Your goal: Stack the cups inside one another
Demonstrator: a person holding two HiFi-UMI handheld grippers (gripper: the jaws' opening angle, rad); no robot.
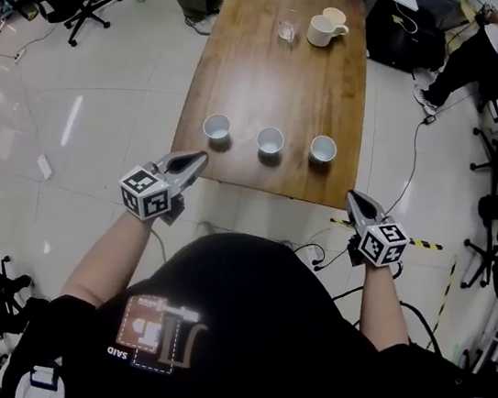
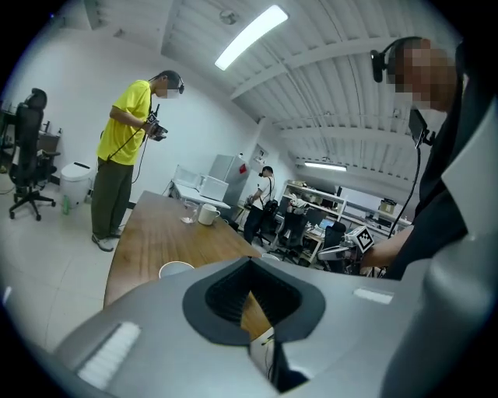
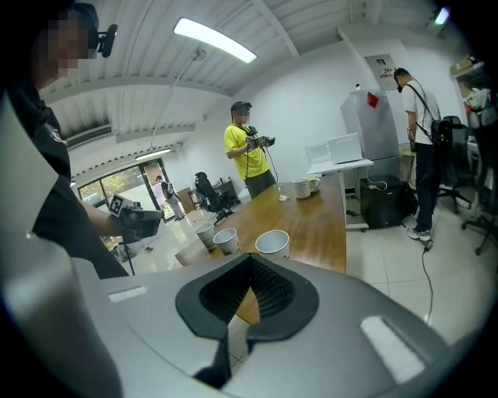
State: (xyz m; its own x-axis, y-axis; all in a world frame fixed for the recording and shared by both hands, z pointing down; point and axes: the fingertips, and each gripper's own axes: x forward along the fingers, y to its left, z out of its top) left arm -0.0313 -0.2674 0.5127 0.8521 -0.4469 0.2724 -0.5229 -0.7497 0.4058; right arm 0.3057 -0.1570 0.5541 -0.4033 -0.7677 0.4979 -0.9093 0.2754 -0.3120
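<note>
Three white paper cups stand in a row near the front edge of the wooden table (image 1: 284,87): the left cup (image 1: 217,127), the middle cup (image 1: 270,140) and the right cup (image 1: 323,148). All three are upright and apart from each other. My left gripper (image 1: 200,156) hovers just short of the table's front edge, near the left cup, shut and empty. My right gripper (image 1: 354,197) is off the table's front right corner, also shut with nothing in it. The right gripper view shows the three cups (image 3: 272,242) ahead of the shut jaws. In the left gripper view only the left cup (image 2: 176,269) shows clearly.
Two cream mugs (image 1: 325,31) and a clear glass (image 1: 287,26) stand at the table's far end. A person in a yellow shirt (image 2: 124,155) stands by the far left corner. Office chairs (image 1: 75,1), cables and a striped floor strip (image 1: 410,238) surround the table.
</note>
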